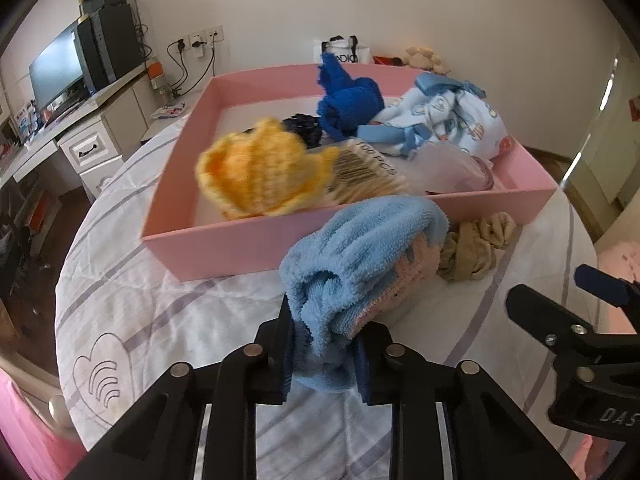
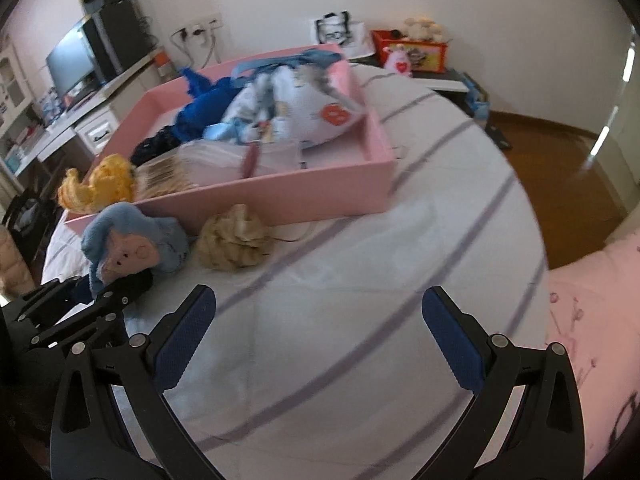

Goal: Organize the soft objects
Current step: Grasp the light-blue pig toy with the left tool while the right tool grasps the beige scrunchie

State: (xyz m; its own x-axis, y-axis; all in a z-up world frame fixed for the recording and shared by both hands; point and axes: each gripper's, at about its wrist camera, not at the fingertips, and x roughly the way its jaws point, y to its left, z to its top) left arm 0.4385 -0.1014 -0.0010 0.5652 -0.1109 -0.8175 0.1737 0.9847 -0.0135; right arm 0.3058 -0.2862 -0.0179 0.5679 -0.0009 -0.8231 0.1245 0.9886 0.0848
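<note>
My left gripper (image 1: 326, 354) is shut on a light blue terry cloth with a pink face (image 1: 360, 256) and holds it just in front of the pink tray (image 1: 224, 248). The same cloth shows in the right wrist view (image 2: 132, 246). A yellow knitted piece (image 1: 260, 168) sits at the tray's near edge. A royal blue cloth (image 1: 348, 100), a printed baby garment (image 1: 452, 116) and a dark item (image 1: 302, 126) lie in the tray. A beige scrunched cloth (image 1: 476, 246) lies on the sheet beside the tray. My right gripper (image 2: 318, 336) is open and empty above the sheet.
The round surface is covered by a white striped sheet (image 2: 360, 280). A bag of cotton swabs (image 1: 368, 176) lies in the tray. A desk with a monitor (image 1: 56, 68) stands at the left. A pink cushion (image 2: 592, 300) is at the right.
</note>
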